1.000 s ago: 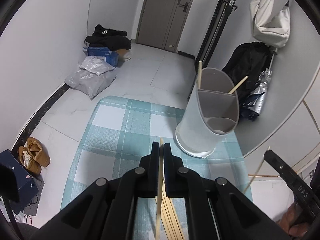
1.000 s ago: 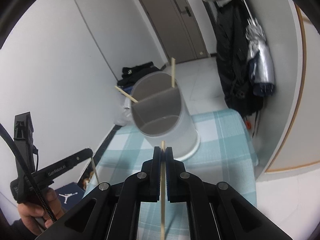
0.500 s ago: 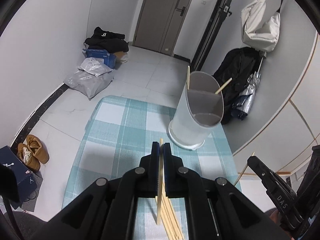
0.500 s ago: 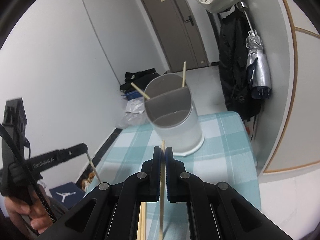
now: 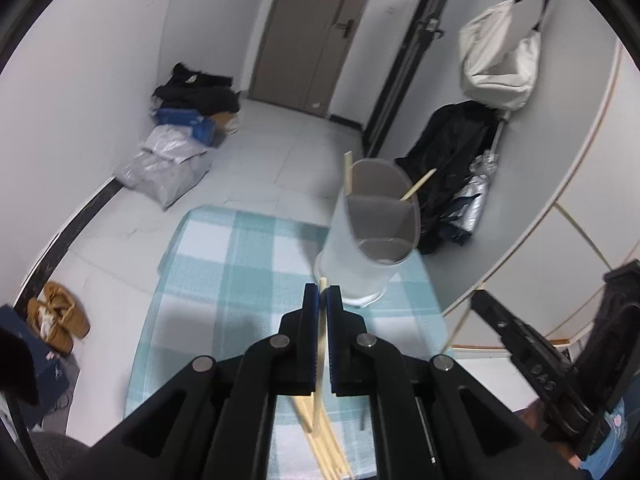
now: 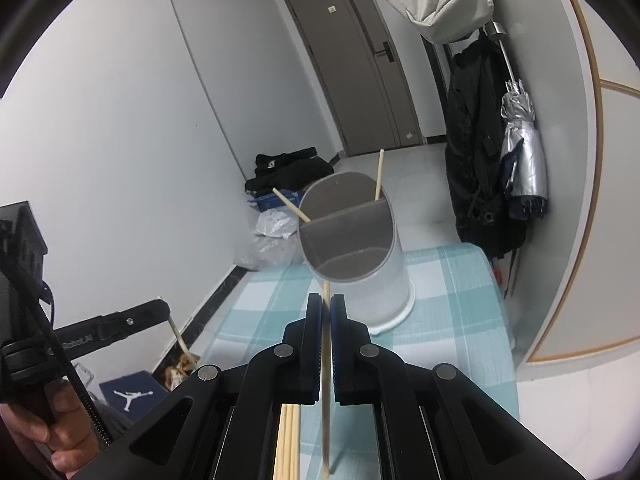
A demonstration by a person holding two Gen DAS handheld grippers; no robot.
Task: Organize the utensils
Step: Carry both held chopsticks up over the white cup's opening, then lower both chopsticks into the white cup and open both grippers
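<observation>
Teal-and-white checked cloth (image 5: 240, 280) covers the table across the lower middle of both views. On it, right of centre, stands a translucent white divided holder (image 5: 370, 248), two chopsticks leaning in its back compartment (image 6: 378, 174). The left gripper (image 5: 322, 294), bottom centre of its own view, is clenched on one wooden chopstick (image 5: 319, 360); the right gripper (image 6: 326, 302) likewise grasps a single chopstick (image 6: 326, 380). Loose chopsticks (image 5: 328, 452) lie on the cloth at the bottom edge.
</observation>
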